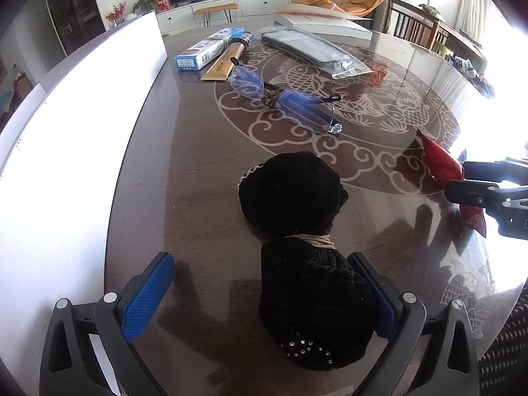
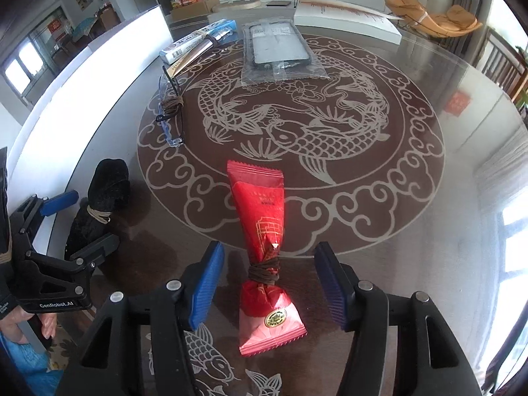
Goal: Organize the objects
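A black knitted bundle [image 1: 303,231], tied in the middle with a tan band, lies on the round patterned table [image 1: 204,171]. My left gripper [image 1: 264,283] is open around its near end; the right finger touches it, the left stands apart. It also shows in the right wrist view [image 2: 102,194] with the left gripper [image 2: 79,221]. A red snack packet [image 2: 264,231], tied with a brown band, lies between the open fingers of my right gripper [image 2: 269,277], untouched. The packet [image 1: 442,165] and right gripper [image 1: 462,181] show at the right of the left wrist view.
Blue-tinted glasses [image 1: 283,99] tied with a band lie mid-table. Further back are a blue-white box [image 1: 208,49], a gold tube [image 1: 227,59], a bagged phone case [image 1: 313,49] and a white box [image 1: 326,21]. A white board [image 1: 66,125] runs along the left edge.
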### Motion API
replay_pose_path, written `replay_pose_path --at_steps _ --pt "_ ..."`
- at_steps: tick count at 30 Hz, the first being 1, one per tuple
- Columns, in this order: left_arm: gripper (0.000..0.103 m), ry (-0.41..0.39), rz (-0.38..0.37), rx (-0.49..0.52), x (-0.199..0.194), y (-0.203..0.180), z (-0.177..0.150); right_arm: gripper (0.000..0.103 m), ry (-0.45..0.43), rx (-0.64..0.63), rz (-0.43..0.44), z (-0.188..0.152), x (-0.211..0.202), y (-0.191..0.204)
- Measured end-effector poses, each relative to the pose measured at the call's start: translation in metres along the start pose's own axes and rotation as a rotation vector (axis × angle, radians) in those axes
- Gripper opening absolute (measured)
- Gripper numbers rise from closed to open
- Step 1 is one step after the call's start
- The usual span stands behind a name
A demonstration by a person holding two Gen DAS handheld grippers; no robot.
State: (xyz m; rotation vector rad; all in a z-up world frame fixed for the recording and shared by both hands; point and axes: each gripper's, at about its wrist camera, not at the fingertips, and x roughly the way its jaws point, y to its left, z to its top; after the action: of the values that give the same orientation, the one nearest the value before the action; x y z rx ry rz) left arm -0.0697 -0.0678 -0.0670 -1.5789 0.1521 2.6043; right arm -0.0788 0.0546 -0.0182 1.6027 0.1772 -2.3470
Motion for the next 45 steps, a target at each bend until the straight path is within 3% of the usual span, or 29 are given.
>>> replay_pose_path --at_steps 1,3,5,12,17,20,23,28,32,34,36,37,41,45 --pt "0.103 0.009 -0.008 0.000 0.000 0.001 0.000 0.057 0.018 -0.040 -0.011 0.003 0.004 0.007" --pt "0.096 0.002 -0.032 -0.008 -0.003 0.005 -0.003 0.021 0.046 -0.091 -0.062 0.002 0.008 0.017" --pt "0.031 -0.050 -0.036 0.003 -0.013 0.005 -0.008 0.018 0.053 -0.074 -0.083 -0.001 0.003 0.020" --pt "0.030 -0.130 -0.185 -0.126 -0.050 0.022 -0.024 0.017 -0.033 0.027 0.024 -0.015 -0.037 0.025" --pt "0.030 -0.237 -0.238 -0.213 -0.112 0.062 -0.027 0.017 -0.122 0.021 0.134 0.008 -0.071 0.066" --pt "0.030 -0.305 -0.186 -0.262 -0.145 0.104 -0.025 0.017 -0.183 -0.016 0.227 0.028 -0.095 0.110" --pt "0.030 -0.318 -0.096 -0.320 -0.158 0.154 -0.023 0.017 -0.236 -0.074 0.317 0.053 -0.113 0.163" --pt "0.030 -0.245 0.063 -0.423 -0.144 0.233 -0.027 0.017 -0.260 -0.199 0.404 0.094 -0.115 0.259" --pt "0.030 -0.188 0.179 -0.453 -0.127 0.271 -0.039 0.019 -0.194 -0.244 0.500 0.113 -0.082 0.325" --pt "0.038 -0.130 0.249 -0.468 -0.113 0.282 -0.045 0.029 -0.131 -0.246 0.563 0.116 -0.058 0.346" --pt "0.060 -0.077 0.267 -0.486 -0.100 0.288 -0.051 0.057 -0.083 -0.224 0.565 0.114 -0.041 0.353" --pt "0.076 -0.074 0.265 -0.492 -0.097 0.290 -0.053 0.060 -0.098 -0.214 0.562 0.110 -0.039 0.350" --pt "0.083 -0.129 0.266 -0.504 -0.102 0.285 -0.058 0.077 -0.223 -0.194 0.501 0.095 -0.051 0.317" --pt "0.083 -0.220 0.203 -0.531 -0.116 0.272 -0.059 0.087 -0.375 -0.133 0.374 0.078 -0.067 0.253"
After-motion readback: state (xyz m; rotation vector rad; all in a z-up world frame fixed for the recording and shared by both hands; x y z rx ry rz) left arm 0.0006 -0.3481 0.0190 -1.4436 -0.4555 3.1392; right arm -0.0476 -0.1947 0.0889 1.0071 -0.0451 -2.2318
